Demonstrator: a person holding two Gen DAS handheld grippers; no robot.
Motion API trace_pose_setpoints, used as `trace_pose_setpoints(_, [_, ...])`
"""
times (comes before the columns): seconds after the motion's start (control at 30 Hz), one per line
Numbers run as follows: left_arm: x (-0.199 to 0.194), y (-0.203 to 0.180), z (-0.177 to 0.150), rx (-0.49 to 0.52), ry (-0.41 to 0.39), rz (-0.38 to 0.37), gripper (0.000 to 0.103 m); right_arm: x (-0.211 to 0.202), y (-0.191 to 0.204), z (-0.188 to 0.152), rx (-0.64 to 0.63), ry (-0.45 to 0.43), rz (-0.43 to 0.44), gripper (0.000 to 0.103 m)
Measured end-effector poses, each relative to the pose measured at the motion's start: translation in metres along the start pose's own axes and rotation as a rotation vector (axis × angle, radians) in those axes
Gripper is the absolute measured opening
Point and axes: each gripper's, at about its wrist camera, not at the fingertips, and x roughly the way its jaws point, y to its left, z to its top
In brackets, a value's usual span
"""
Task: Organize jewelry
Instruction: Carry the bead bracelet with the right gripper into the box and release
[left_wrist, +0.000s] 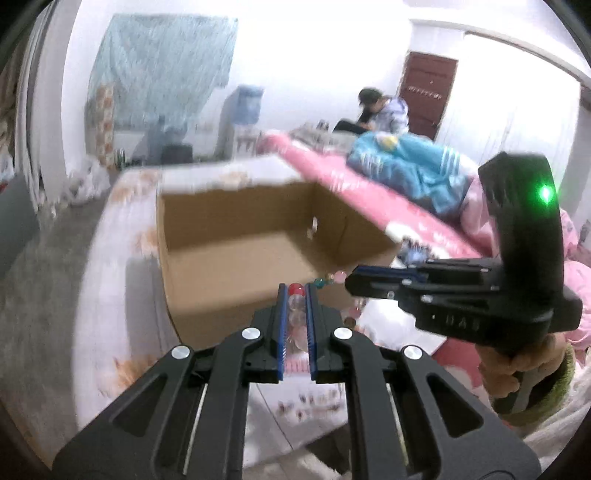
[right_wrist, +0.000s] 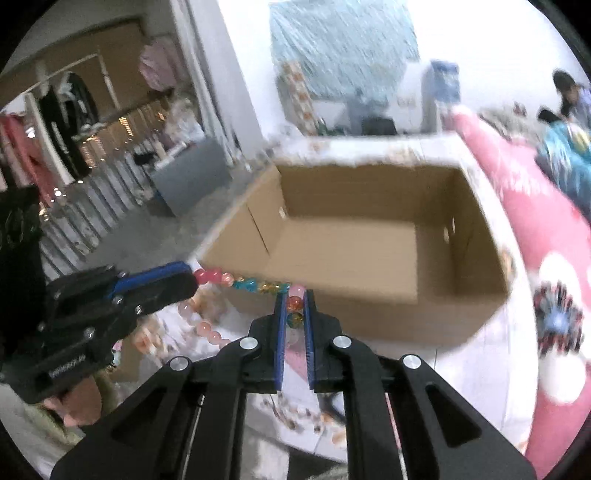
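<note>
While your left gripper (left_wrist: 296, 295) and right gripper (right_wrist: 295, 299) each clamp the bead bracelet (right_wrist: 243, 282), the cardboard box (right_wrist: 369, 254) at twelve o'clock holds nothing visible.

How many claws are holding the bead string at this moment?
2. The left claw grips one part of the bead string; the right claw grips another part, before the cardboard box.

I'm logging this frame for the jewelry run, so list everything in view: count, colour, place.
bead strand: one, pink, teal, amber and clear beads, held between both grippers in front of the box
cardboard box: one, brown, open, nothing visible inside, on the patterned cover
pink bedding: one, right of the box
blue garment: one, on the bedding
seated person: one, far right by a dark red door
left gripper: black, blue pads, shut on beads
right gripper: black, blue pads, shut on beads
</note>
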Motion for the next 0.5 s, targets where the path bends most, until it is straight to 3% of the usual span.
trace_pose_setpoints(0.13, [0.011, 0.013, 0.045, 0.010, -0.009, 0.020, 0.008, 0.012, -0.009, 0.049, -0.022, -0.013, 0.044, 0.009])
trace_pose_setpoints(0.2, [0.037, 0.028, 0.066, -0.026, 0.050, 0.037, 0.008, 0.037, -0.020, 0.074, 0.006, 0.036, 0.074, 0.009])
trace_pose_setpoints(0.33, [0.104, 0.061, 0.088, -0.045, 0.202, 0.146, 0.008, 0.103, -0.055, 0.110, 0.095, 0.194, 0.115, 0.009])
trace_pose_setpoints(0.5, [0.177, 0.090, 0.082, -0.056, 0.381, 0.203, 0.008, 0.177, -0.073, 0.120, 0.165, 0.341, 0.105, 0.009])
